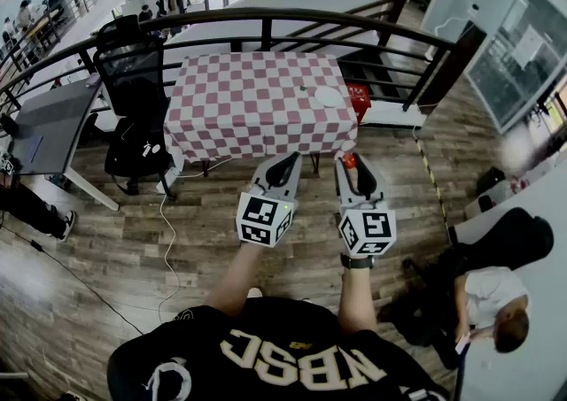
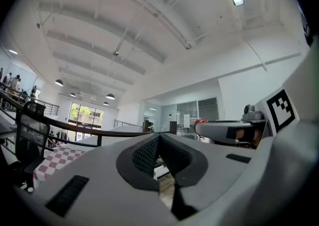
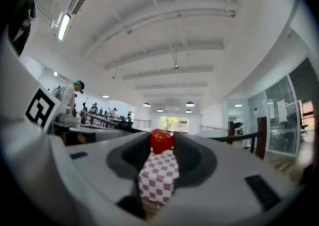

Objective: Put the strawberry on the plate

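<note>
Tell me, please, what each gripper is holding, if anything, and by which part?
The right gripper holds the strawberry, pinched by its sides between the tips of its jaws. The left gripper holds nothing.

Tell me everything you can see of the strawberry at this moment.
The strawberry is small, red and rounded. Its surface detail is blurred, and no leaves can be made out. It sits pinched between the jaw tips of the right gripper, held in the air over the wooden floor, short of the checkered table. Nothing but the jaws touches it. It is not yet on the white plate, which lies near the table's right edge.
</note>
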`<move>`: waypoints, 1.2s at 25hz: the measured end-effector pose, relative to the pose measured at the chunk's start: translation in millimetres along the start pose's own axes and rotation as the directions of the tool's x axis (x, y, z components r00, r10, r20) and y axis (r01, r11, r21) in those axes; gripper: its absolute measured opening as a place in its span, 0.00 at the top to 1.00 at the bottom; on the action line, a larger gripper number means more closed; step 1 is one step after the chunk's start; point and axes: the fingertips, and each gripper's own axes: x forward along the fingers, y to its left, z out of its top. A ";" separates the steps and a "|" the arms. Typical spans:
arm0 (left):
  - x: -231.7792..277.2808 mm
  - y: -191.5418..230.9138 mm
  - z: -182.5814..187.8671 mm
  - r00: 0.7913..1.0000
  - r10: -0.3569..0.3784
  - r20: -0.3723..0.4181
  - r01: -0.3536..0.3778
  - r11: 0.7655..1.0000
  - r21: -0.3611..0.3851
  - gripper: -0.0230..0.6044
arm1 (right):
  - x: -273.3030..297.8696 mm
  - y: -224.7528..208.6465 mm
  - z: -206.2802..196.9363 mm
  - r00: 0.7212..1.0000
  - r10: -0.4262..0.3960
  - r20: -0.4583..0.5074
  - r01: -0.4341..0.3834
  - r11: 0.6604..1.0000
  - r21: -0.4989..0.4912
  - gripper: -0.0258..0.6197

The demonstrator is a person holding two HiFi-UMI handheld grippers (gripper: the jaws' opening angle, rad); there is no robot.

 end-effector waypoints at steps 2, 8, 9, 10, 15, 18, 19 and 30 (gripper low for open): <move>-7.3 9.8 -1.5 1.000 -0.006 -0.007 0.006 1.000 0.001 0.94 | 5.4 14.4 0.4 1.000 0.002 0.002 -0.002 1.000 0.003 0.73; -34.3 33.3 -8.2 0.999 -0.019 -0.027 0.018 1.000 -0.005 0.94 | 12.9 55.2 -7.0 1.000 0.006 0.003 -0.006 1.000 0.019 0.73; -38.2 36.4 -10.4 0.999 -0.023 -0.032 0.023 1.000 -0.010 0.94 | 12.9 61.7 -10.3 1.000 0.004 -0.004 -0.004 1.000 0.018 0.73; -41.6 38.7 -12.8 0.999 -0.028 -0.036 0.027 1.000 -0.015 0.94 | 12.4 67.5 -13.4 1.000 0.002 -0.014 -0.001 1.000 0.012 0.73; -51.2 51.2 -20.1 0.998 -0.042 -0.038 0.040 0.998 -0.054 0.94 | 12.4 82.2 -16.5 0.999 -0.017 -0.037 0.017 1.000 -0.004 0.73; -50.9 57.0 -26.5 0.998 -0.049 -0.049 0.046 0.996 -0.071 0.94 | 13.0 80.4 -12.9 0.999 -0.038 -0.014 0.038 0.999 -0.004 0.73; -52.3 61.0 -27.5 0.997 -0.052 -0.052 0.048 0.996 -0.074 0.94 | 14.3 81.8 -12.0 0.999 -0.051 -0.012 0.051 0.999 -0.002 0.73; 27.2 91.5 -58.9 0.995 0.017 -0.096 -0.019 0.999 -0.025 0.94 | 97.9 12.6 -47.8 1.000 -0.006 0.023 0.004 0.995 0.101 0.73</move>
